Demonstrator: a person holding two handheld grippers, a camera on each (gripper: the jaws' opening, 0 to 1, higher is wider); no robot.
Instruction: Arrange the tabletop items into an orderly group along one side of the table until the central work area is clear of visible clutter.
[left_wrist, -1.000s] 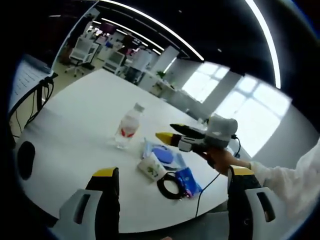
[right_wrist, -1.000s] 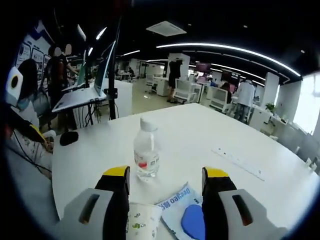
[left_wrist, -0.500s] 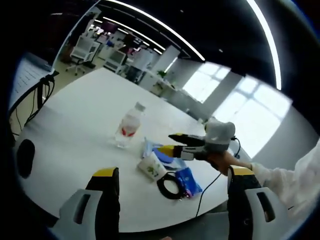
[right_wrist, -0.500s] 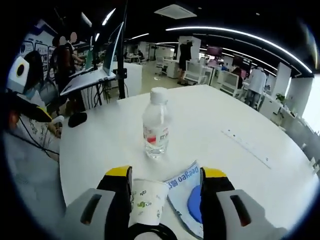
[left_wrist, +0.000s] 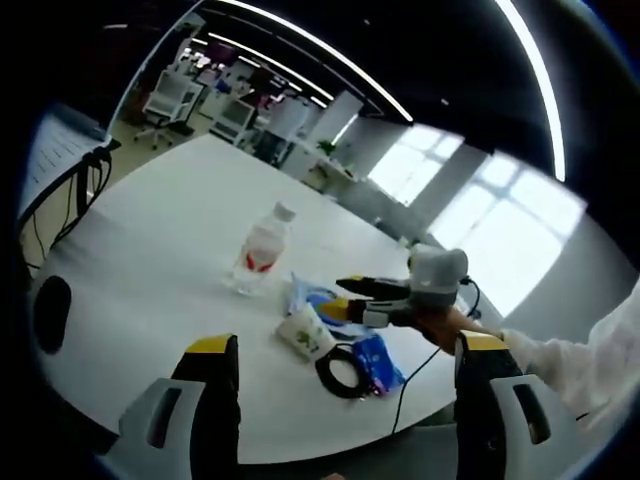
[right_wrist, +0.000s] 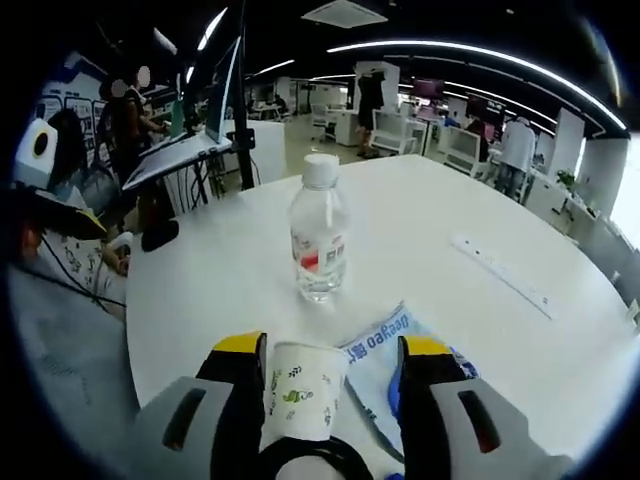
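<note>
On the white table (left_wrist: 150, 260), a paper cup (right_wrist: 300, 392) is seen lying on its side between the jaws of the right gripper (right_wrist: 325, 365). The jaws are wide apart, and it cannot be told if they touch the cup. A water bottle (right_wrist: 319, 240) stands upright past the cup. A blue packet (right_wrist: 385, 350) lies just beside the cup, and a black cable (left_wrist: 345, 370) is coiled near it. The left gripper (left_wrist: 345, 355) is held wide open with nothing in it.
</note>
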